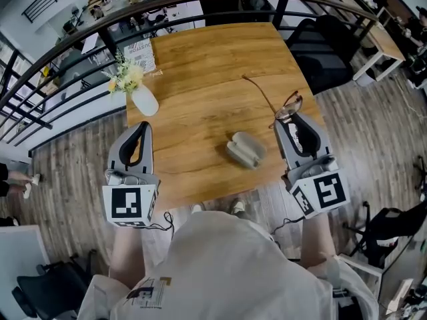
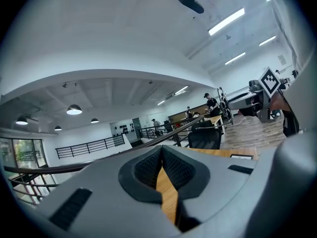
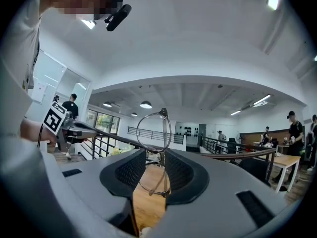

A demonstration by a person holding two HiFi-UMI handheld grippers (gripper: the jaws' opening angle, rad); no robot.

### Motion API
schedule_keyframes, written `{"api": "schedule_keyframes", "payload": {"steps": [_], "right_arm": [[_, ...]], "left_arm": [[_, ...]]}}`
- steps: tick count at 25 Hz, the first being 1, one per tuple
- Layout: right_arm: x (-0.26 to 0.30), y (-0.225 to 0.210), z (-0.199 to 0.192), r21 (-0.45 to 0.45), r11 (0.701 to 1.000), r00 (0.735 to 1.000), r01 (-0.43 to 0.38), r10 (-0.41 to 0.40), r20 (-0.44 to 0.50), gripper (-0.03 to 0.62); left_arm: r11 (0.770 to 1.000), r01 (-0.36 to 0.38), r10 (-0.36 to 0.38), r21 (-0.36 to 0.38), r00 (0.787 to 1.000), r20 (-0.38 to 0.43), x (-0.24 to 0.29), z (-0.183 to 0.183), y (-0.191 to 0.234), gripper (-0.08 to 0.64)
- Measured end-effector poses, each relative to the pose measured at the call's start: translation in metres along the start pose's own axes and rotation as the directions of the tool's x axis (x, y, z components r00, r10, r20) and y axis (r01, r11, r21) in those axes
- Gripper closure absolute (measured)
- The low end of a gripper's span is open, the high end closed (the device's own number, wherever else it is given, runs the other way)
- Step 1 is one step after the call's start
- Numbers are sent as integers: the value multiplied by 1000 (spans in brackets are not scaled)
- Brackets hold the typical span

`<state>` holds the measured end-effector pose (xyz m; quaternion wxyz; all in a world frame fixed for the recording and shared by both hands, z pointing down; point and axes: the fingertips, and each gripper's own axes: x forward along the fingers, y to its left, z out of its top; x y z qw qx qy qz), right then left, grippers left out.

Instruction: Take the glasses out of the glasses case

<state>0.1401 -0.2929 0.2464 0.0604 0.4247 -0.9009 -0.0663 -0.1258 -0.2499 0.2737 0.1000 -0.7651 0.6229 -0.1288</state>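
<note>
Glasses (image 1: 291, 104) are out of the case (image 1: 245, 149), pinched at the frame by the right gripper (image 1: 288, 120) by the table's right edge, one temple sticking out over the wood. The case lies by the near edge. Left gripper (image 1: 138, 131): jaws pressed together, empty, at the left edge. Extraction looks done. Likely next: lower the glasses gently onto bare wood, then release. Print on the sheet (image 1: 140, 53) at the far left corner is too small to read.
</note>
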Motion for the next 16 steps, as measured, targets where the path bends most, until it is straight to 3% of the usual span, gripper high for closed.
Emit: {"api": "schedule_keyframes", "payload": {"steps": [16], "right_arm": [[0, 7, 0, -21, 1000, 1000, -1, 1, 3, 445]], "left_arm": [[1000, 2, -2, -12, 1000, -24, -3, -10, -1, 543]]}}
